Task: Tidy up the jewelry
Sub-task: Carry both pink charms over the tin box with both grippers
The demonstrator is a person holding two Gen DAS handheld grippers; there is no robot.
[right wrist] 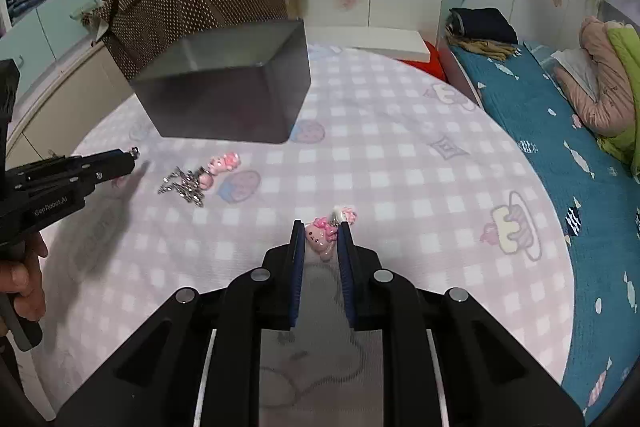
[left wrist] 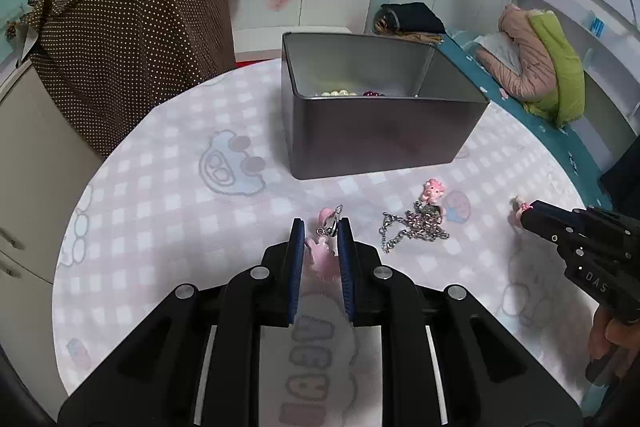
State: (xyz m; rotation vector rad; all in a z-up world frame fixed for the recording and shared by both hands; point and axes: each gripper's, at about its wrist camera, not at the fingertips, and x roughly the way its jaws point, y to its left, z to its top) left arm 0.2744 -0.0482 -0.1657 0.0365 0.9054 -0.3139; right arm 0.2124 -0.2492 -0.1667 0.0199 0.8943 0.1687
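A grey metal tin [left wrist: 372, 131] stands on the round table, with pale beads and a dark red piece inside. My left gripper [left wrist: 322, 229] is shut on a pink charm with a metal clasp [left wrist: 320, 255], just above the cloth. My right gripper [right wrist: 320, 231] is shut on a pink bunny charm [right wrist: 320, 237]. A silver chain with a pink charm [left wrist: 420, 223] lies between the two grippers, in front of the tin; it also shows in the right wrist view [right wrist: 192, 183]. The tin appears in the right wrist view [right wrist: 224, 95] at upper left.
The table has a pink checked cloth [left wrist: 160, 227]. A brown dotted bag [left wrist: 132, 39] sits behind on the left. A bed with a teal cover [right wrist: 540, 131] and bundled clothes [left wrist: 536, 67] runs along the right side.
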